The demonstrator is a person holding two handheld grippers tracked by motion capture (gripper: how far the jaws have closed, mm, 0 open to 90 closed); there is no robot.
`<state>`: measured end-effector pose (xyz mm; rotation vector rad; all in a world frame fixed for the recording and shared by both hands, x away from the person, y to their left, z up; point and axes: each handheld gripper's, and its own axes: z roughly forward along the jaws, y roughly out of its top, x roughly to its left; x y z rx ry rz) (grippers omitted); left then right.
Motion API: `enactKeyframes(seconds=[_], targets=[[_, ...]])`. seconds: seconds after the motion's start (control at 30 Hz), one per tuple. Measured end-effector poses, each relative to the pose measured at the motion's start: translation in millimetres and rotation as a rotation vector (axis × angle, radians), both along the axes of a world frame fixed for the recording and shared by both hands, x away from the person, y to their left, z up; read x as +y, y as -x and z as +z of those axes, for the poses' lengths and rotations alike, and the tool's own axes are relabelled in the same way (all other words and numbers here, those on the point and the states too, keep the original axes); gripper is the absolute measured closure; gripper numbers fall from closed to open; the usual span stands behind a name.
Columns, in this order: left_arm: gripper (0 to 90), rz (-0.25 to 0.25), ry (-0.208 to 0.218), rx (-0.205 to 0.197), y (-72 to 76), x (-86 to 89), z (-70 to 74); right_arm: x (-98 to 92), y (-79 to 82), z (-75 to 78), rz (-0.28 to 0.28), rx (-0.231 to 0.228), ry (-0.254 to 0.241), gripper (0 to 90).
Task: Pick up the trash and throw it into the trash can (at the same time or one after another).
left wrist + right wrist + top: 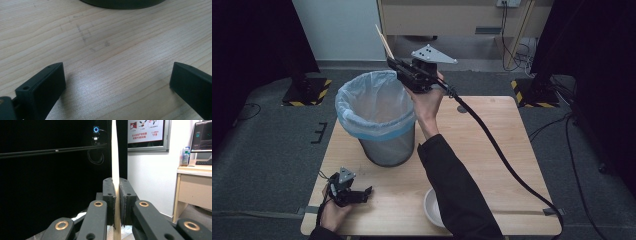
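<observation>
right gripper (115,195) clamping wooden stick (115,157), unlabelled

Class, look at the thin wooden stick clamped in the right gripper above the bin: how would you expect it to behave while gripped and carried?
The wooden stick looks straight and unbent above the right gripper, so it is probably stiff. It is thin, so likely light. Pinched near one end, it might pivot between the pads. Released here, it would probably drop towards the lined bin.
</observation>
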<state>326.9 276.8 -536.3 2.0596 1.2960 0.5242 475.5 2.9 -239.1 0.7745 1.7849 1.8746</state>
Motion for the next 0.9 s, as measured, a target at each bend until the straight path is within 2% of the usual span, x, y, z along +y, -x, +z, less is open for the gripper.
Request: enactKeyframes(seconds=[0.53,0.9], targets=[[0.0,-0.002,0.000,0.000,-0.3,-0.1,0.0,22.0,-10.1,-2.7,0.008,-0.004,0.024,85.2],[0.0,-0.003,0.000,0.000,-0.5,-0.2,0.0,24.3,-18.4,-3.6,0.004,-0.001,0.020,85.2]])
